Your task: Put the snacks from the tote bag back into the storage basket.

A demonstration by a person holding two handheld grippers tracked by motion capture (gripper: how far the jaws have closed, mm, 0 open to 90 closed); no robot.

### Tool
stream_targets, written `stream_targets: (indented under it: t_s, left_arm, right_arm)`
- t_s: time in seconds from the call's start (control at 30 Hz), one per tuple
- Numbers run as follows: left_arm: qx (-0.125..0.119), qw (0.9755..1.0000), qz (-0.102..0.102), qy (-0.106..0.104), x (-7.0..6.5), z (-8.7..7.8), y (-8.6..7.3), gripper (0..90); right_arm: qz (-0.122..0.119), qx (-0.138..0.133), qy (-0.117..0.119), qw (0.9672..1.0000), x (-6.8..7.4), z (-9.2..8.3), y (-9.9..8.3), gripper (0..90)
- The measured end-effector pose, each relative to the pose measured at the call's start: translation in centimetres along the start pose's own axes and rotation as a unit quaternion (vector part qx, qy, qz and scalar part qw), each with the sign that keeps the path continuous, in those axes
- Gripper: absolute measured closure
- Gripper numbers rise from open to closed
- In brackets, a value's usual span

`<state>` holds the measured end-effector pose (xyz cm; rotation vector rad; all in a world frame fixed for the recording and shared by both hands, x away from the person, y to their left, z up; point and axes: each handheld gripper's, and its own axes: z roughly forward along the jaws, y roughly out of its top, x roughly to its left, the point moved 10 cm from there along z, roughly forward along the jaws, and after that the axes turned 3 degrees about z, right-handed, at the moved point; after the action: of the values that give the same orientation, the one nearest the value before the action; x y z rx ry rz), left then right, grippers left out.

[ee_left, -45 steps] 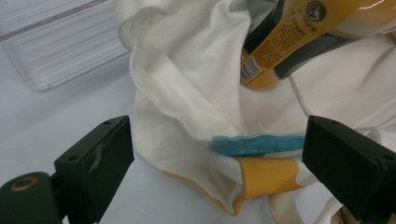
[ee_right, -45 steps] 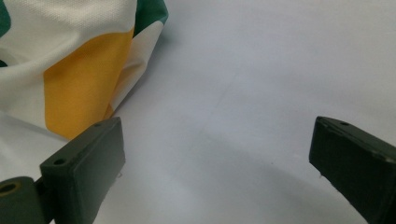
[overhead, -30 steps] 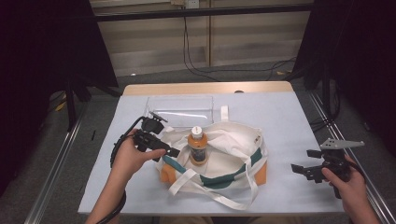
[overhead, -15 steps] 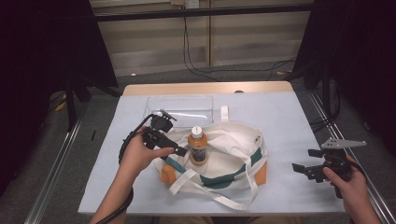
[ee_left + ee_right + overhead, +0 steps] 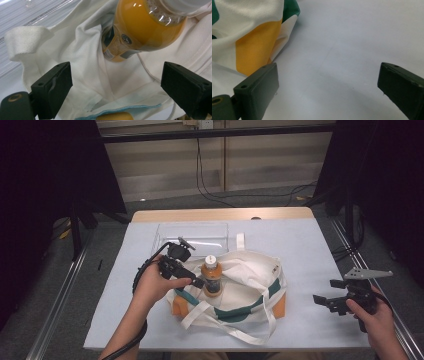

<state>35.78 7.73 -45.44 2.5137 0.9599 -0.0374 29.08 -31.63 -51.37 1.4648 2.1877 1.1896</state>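
Observation:
A bottle of orange drink [image 5: 211,276] with a white cap stands upright in the open mouth of a white tote bag [image 5: 252,287] with green and orange patches and white straps. My left gripper [image 5: 196,279] is just left of the bottle, close to it. In the left gripper view the left gripper [image 5: 116,75] is open, its jaws wide apart over white bag cloth [image 5: 82,62], and the bottle [image 5: 147,27] lies ahead of them, untouched. My right gripper [image 5: 327,291] is open and empty above the table, right of the bag. In its own view the right gripper [image 5: 327,75] has the bag's corner [image 5: 252,37] at the left.
A clear plastic tray [image 5: 192,236] lies behind the bag near the far edge of the pale blue table [image 5: 305,250]. A loose white strap end [image 5: 240,241] rests beside the tray. Metal rails run along both sides of the table.
My left gripper has moved right and slightly forward, up to the bottle. The right gripper has hardly shifted. Bottle and bag stay put.

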Motion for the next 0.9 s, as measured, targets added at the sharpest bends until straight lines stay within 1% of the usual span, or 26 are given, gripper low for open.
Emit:
stream_targets:
  t_s: [0.1,0.13,0.2,0.23,0.4,0.43,0.47,0.5,0.53,0.73,0.77,0.83,0.9]
  left_arm:
    - [-0.003,1.0000,-0.002,-0.002,-0.2,0.1,0.2,10.1]
    - [0.002,1.0000,0.004,-0.002,-0.2,0.1,0.2,10.1]
    - [0.001,1.0000,0.004,-0.003,-0.4,0.2,0.3,10.1]
    - [0.005,0.9999,0.012,-0.006,-0.6,0.2,0.4,10.1]
    - [0.006,0.9999,0.008,-0.006,-0.9,0.4,0.7,10.3]
    - [0.011,0.9998,0.014,-0.008,-0.9,0.5,0.7,10.3]
    - [0.010,0.9999,0.012,-0.007,-0.9,0.7,0.7,10.4]
    - [0.016,0.9997,0.016,-0.009,-0.9,0.7,0.7,10.6]
    - [0.015,0.9998,0.013,-0.009,-1.0,0.8,0.8,10.7]
    - [0.017,0.9998,0.012,-0.008,-1.0,1.1,0.9,11.0]
    - [0.018,0.9997,0.015,-0.008,-1.0,1.1,0.9,11.0]
    - [0.015,0.9997,0.015,-0.009,-1.1,1.2,1.0,11.0]
    - [0.020,0.9996,0.015,-0.010,-1.2,1.2,1.1,11.0]
  right_arm:
    - [-0.001,-0.001,0.000,1.0000,0.0,0.0,0.0,3.6]
    - [-0.002,-0.002,0.001,1.0000,0.0,0.0,0.0,3.6]
    - [-0.001,-0.001,0.001,1.0000,0.1,0.0,0.1,3.6]
    - [-0.002,-0.002,0.001,1.0000,0.0,0.0,0.1,3.5]
    - [-0.001,-0.002,0.000,1.0000,0.0,0.0,0.1,3.6]
    - [-0.001,-0.002,-0.001,1.0000,0.0,-0.1,0.0,3.6]
    - [-0.002,-0.003,-0.002,1.0000,-0.1,-0.1,0.1,3.6]
    - [-0.001,-0.002,-0.002,1.0000,0.0,-0.1,0.1,3.6]
    - [-0.001,-0.002,-0.002,1.0000,0.0,-0.1,0.1,3.6]
    - [-0.002,-0.002,0.000,1.0000,0.0,-0.1,0.1,3.6]
    - [-0.002,-0.001,0.001,1.0000,0.1,-0.1,0.1,3.6]
    - [-0.002,-0.002,0.002,1.0000,0.1,-0.1,0.1,3.6]
    - [-0.003,-0.001,0.002,1.0000,0.1,-0.1,0.1,3.6]
